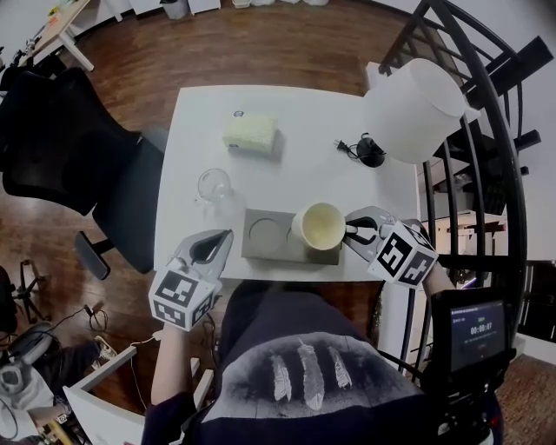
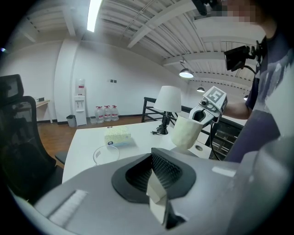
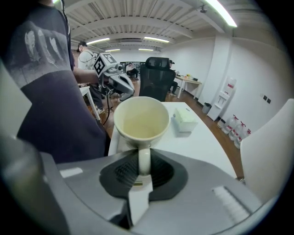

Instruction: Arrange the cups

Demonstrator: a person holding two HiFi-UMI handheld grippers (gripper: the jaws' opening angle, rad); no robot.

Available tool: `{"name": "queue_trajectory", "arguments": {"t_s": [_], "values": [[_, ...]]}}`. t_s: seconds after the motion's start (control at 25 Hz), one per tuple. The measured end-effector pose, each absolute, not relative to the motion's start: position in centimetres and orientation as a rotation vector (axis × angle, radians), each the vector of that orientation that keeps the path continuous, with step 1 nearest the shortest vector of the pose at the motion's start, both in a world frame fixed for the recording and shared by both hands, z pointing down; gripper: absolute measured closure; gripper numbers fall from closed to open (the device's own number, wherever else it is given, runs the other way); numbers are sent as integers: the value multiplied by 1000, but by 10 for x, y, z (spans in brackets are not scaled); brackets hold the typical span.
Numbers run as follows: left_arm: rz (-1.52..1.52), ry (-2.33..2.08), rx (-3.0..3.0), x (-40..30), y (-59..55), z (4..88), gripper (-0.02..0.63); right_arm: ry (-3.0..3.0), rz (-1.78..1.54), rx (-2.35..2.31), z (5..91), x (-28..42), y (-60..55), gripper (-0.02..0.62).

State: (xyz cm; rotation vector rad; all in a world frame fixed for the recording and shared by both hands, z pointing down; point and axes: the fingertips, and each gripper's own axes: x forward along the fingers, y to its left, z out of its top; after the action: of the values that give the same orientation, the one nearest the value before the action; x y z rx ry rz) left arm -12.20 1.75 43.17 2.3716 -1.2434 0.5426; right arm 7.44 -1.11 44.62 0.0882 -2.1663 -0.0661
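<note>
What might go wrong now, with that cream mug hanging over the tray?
1. The right gripper pinches the cream mug only by its handle, and it hangs tilted; it might swing or slip.
2. The grey tray sits near the table's front edge; a mug set off its round recess might tip over.
3. The glass cup stands close beside the tray; the shut left gripper nearby might knock it.

Pretty clearly an office: black swivel chair [image 1: 61, 130] beside a white worktop [image 1: 304, 122], water dispenser [image 2: 80, 103] with spare bottles [image 2: 106, 113] against the far wall. Strip lights [image 2: 94, 13] overhead, another desk [image 3: 189, 82] further back.
</note>
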Motion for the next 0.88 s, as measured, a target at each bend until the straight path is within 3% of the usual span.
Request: {"name": "queue_trajectory", "arguments": {"t_s": [0.88], "values": [[572, -1206, 2390, -116, 16, 431, 591, -2070, -56, 30, 492, 71, 11, 558]]}}
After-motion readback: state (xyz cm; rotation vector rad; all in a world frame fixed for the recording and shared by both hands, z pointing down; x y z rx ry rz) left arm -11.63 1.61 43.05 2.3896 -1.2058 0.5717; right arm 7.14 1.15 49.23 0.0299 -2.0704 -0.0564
